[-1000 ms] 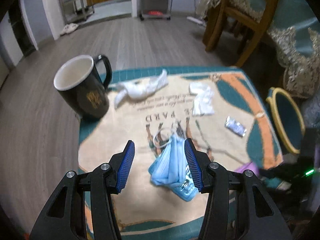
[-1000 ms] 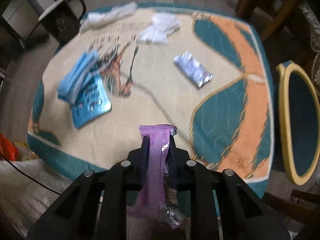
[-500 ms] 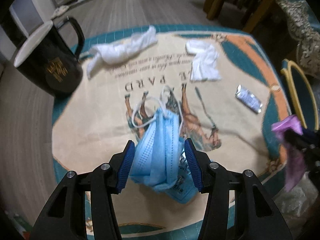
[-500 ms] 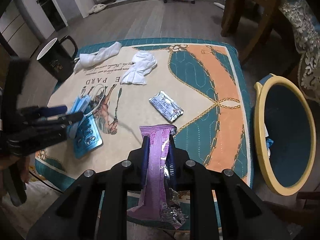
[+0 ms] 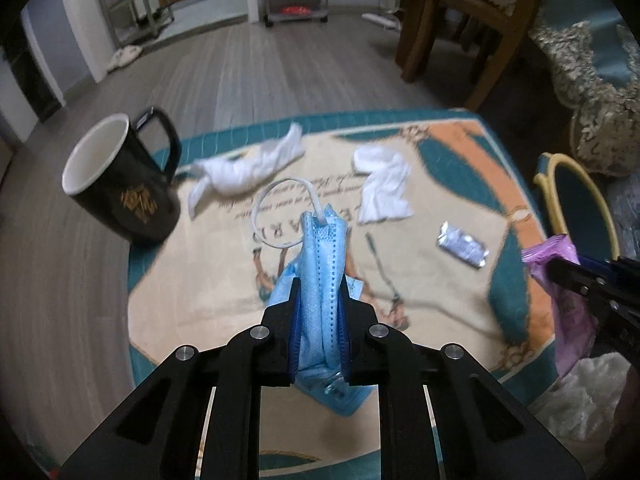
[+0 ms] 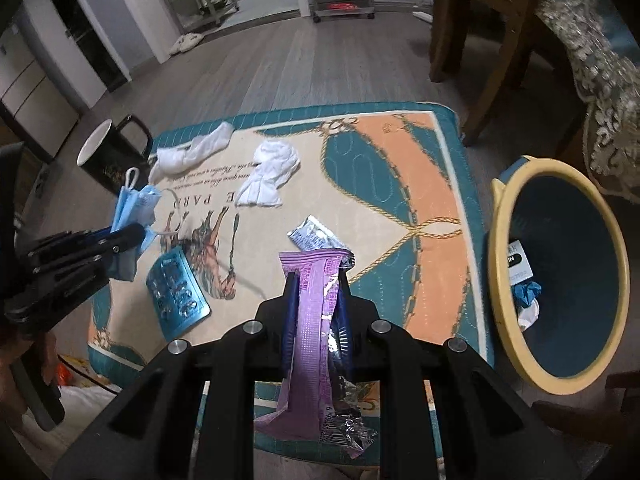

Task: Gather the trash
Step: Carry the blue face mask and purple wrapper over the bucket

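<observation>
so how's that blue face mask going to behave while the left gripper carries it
Probably floppy: the blue face mask folds and bunches between the left gripper fingers. It looks light and thin. Its white ear loop dangles free and might snag on something.

Left tongs [image 5: 320,300] closed on mask [image 5: 322,264], lifting it.

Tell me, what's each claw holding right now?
Left gripper shut on blue face mask. Right gripper shut on purple wrapper. Bin to the right, nothing blocking.
</observation>
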